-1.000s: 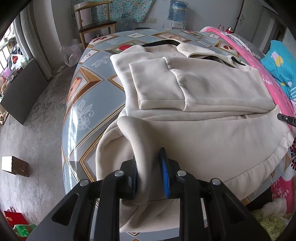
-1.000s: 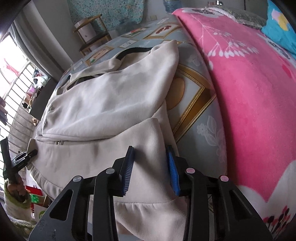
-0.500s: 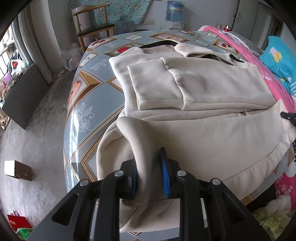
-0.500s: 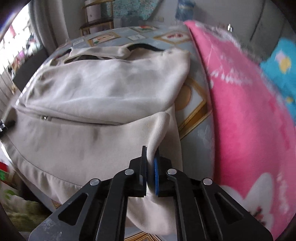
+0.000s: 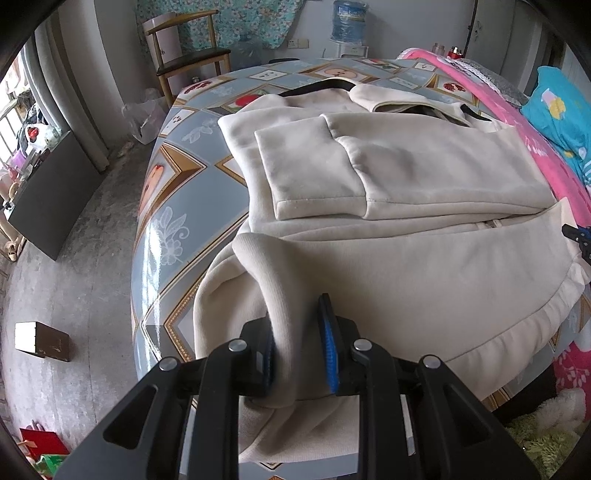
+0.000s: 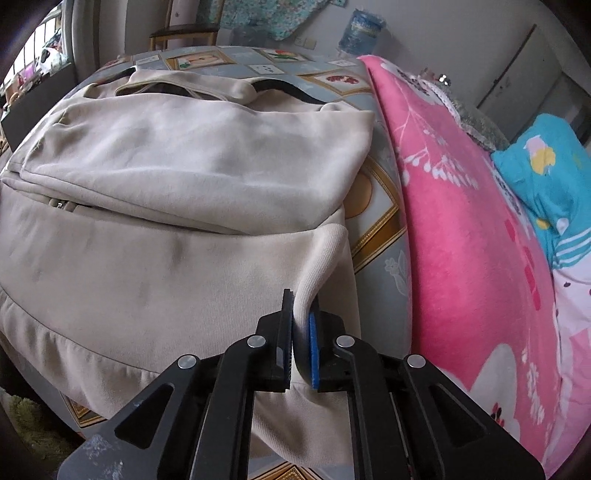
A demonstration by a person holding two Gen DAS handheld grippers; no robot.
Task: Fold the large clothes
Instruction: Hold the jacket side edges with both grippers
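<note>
A large cream jacket lies spread on the patterned blue table cover, its sleeves folded across the body. My left gripper is shut on a thick fold of the ribbed hem at the jacket's near left corner. In the right wrist view the same jacket fills the frame. My right gripper pinches the near right hem corner, which rises in a narrow ridge between the blue pads. Its jaws are opening slightly, with the cloth still pressed between them.
A pink blanket and a blue pillow lie along the right side. A wooden chair and a water bottle stand beyond the table. A brown box sits on the floor at left.
The right gripper's jaws closed on the jacket's right hem corner and the gripper swung sideways, lifting the cloth into a ridge. The left gripper kept its hold and stayed still.
</note>
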